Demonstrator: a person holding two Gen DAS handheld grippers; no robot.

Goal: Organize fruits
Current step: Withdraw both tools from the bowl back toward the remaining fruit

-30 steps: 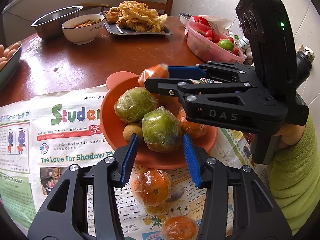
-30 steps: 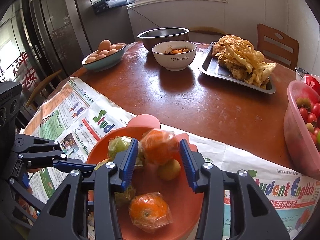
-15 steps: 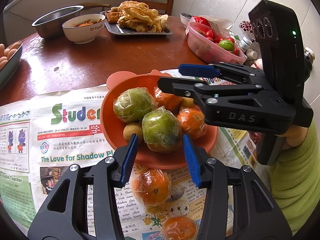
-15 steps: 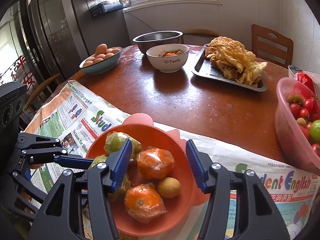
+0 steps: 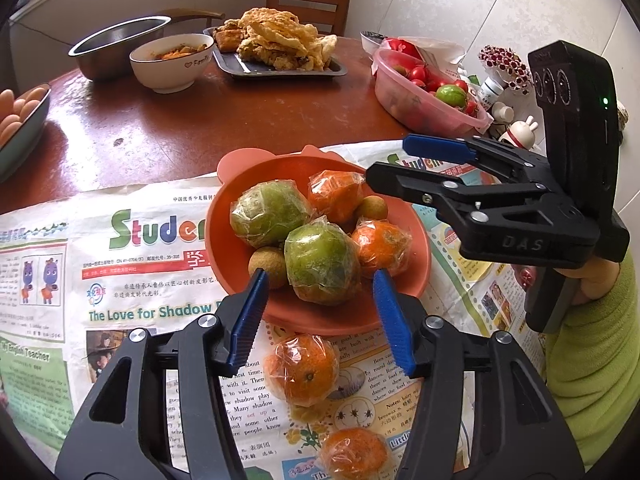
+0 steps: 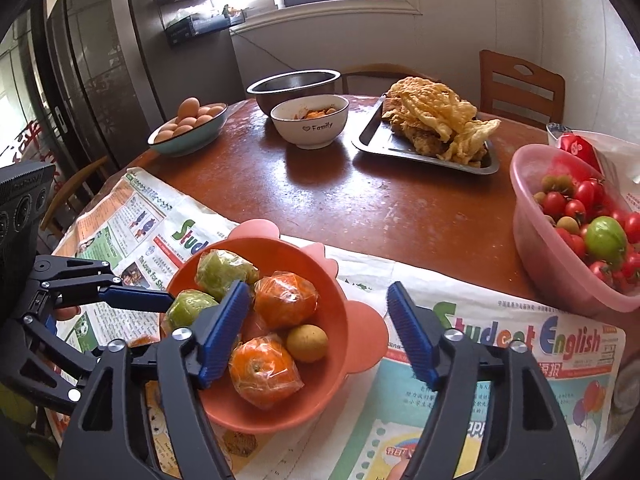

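A round table (image 6: 360, 208) of glossy, worn reddish-brown wood carries a spread of printed newspaper (image 5: 60, 280) along its near edge. On the paper sits a smooth orange plastic bowl (image 5: 224, 248) with rounded ear-shaped tabs on its rim. It holds six fruits: two green ones (image 5: 322, 268) in crinkled clear film, two wrapped oranges (image 5: 336, 196), and two small, bare tan round fruits (image 5: 267, 267). Two more film-wrapped oranges (image 5: 304, 368) lie on the newspaper just in front of the bowl, outside it.

Farther back stand a translucent pink tub (image 6: 536, 240) of cherry tomatoes with one large green fruit, a flat metal tray (image 6: 400, 148) piled with crisp, rippled fried pieces, a steel mixing bowl (image 6: 294, 84), a white ceramic bowl (image 6: 308, 128) with food, and a teal dish of eggs (image 6: 186, 136).

The left gripper (image 5: 320, 316) hangs over the bowl's near rim, its ribbed blue jaws opening with nothing pressed between them. The right gripper (image 6: 316, 332) hovers over the bowl's right side, jaws opening and clear of the fruit.
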